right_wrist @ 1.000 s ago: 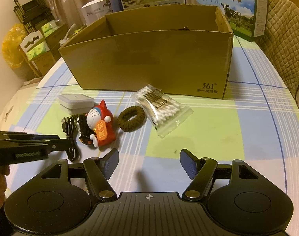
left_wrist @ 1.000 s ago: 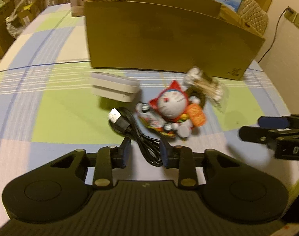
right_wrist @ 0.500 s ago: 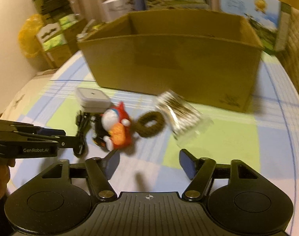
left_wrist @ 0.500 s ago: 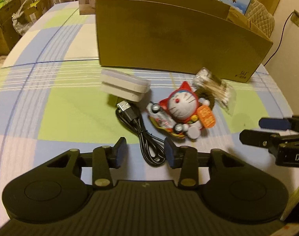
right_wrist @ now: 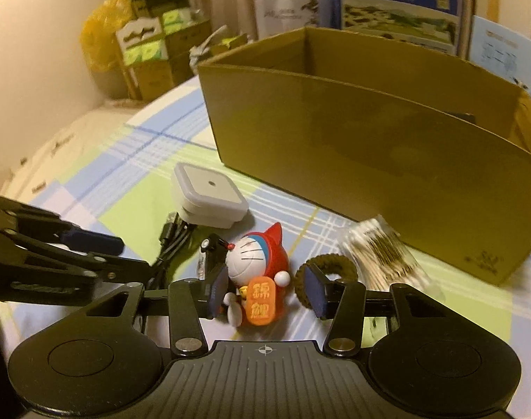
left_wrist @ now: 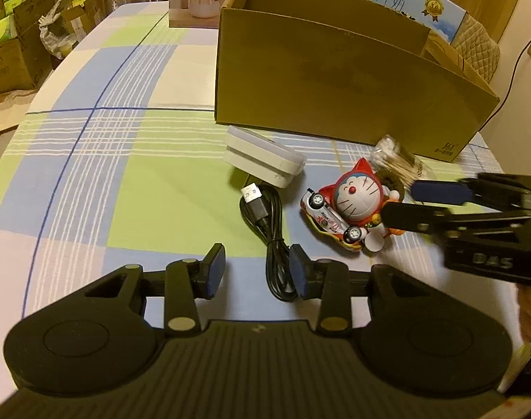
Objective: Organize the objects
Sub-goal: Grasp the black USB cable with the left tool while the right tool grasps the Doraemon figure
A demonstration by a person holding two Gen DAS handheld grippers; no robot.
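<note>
Since a second ago your right gripper (right_wrist: 265,291) has swung over the cat figurine (right_wrist: 256,279), jaws closing, no pinch yet. Hard, light, slick plastic: grip its body. Left gripper (left_wrist: 255,267), at 9 o'clock, spread, empty.

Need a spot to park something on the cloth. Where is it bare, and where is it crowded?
Bare: the checked cloth left of the white adapter and cable. Crowded: in front of the box, where the adapter, cable, toy car, figurine, hair tie and swabs cluster, with the right gripper closing around the figurine.

The cotton swab bag (right_wrist: 380,255) is motion-blurred by the cardboard box (right_wrist: 370,146). The box's right end runs past the picture's edge, its floor hidden
</note>
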